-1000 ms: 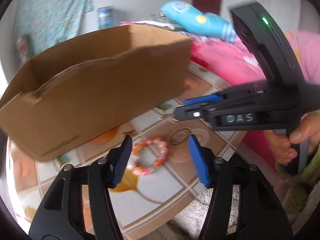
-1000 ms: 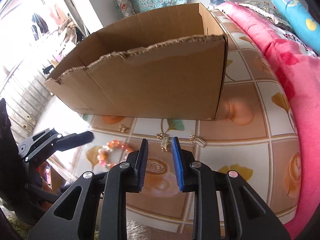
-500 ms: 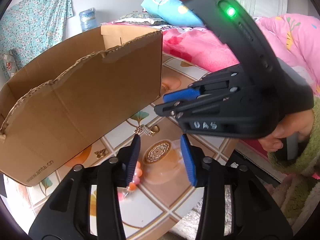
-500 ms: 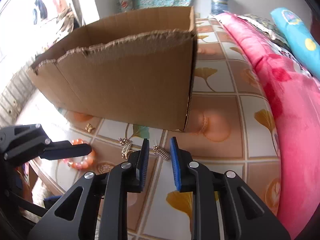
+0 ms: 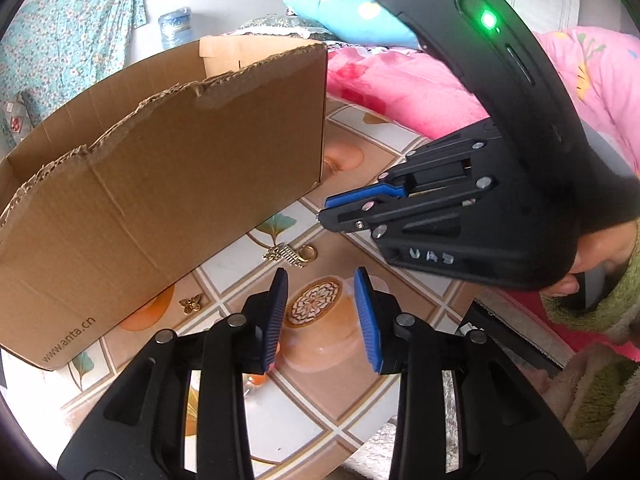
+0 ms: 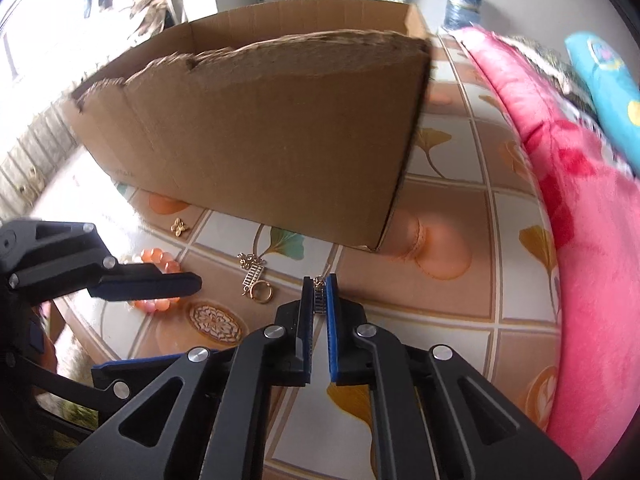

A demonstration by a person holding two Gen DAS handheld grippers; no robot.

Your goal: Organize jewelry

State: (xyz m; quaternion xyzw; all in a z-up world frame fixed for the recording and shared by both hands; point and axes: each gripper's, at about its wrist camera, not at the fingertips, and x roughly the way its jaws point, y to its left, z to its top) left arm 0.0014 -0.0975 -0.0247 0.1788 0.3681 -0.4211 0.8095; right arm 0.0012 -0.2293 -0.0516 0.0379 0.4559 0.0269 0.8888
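Observation:
My right gripper [image 6: 319, 286] is shut on a small gold earring [image 6: 319, 296], held just above the patterned tabletop near the right corner of the cardboard box [image 6: 260, 140]. It also shows in the left wrist view [image 5: 332, 210]. My left gripper [image 5: 320, 292] is open and empty over the table. A gold earring with a ring [image 5: 290, 255] lies just ahead of it, also in the right wrist view [image 6: 256, 280]. A small gold butterfly piece [image 5: 191, 304] lies by the box [image 5: 160, 184]. An orange bead bracelet [image 6: 154, 270] lies under the left gripper.
A pink blanket [image 6: 580, 220] borders the table on the right. A blue pillow [image 5: 344, 8] and a water bottle [image 5: 174, 26] lie behind the box. The table's front edge runs just below both grippers.
My right gripper moved forward and closed on the gold earring. My left gripper shifted slightly; its jaws stay open.

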